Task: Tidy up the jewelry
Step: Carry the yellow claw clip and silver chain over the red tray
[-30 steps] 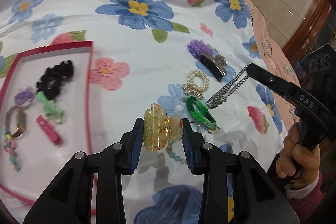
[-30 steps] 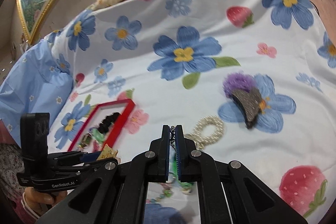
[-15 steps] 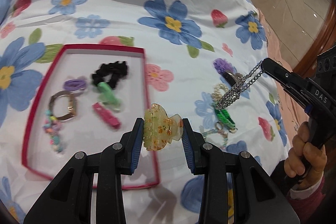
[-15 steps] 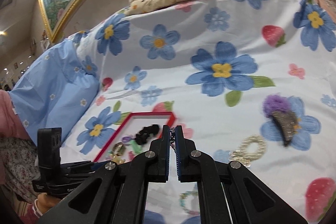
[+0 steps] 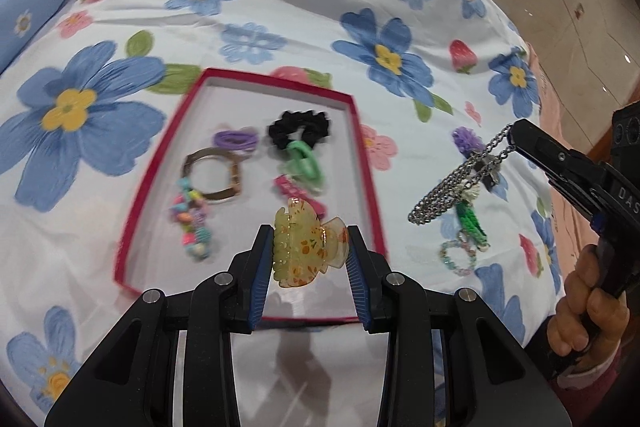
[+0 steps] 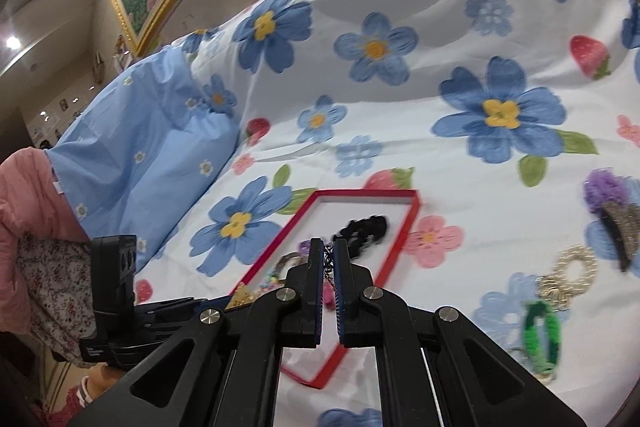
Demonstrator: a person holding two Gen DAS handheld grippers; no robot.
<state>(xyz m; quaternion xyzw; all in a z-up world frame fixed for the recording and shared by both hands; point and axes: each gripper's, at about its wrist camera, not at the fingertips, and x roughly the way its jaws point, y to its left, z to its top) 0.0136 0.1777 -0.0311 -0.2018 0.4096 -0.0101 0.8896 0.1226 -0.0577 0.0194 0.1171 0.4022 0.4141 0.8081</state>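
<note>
both wrist views overlook red tray (image 5: pixel 370 163)

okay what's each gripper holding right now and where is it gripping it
The left gripper clamps the amber hair claw across its two sides. The right gripper pinches the silver chain at its top end; the rest dangles.

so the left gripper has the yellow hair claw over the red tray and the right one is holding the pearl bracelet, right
Not quite. The right gripper is shut on a silver chain, as the left wrist view shows; the pearl bracelet lies on the bedsheet. The rest holds: the left gripper holds the yellow hair claw over the red tray.
</note>
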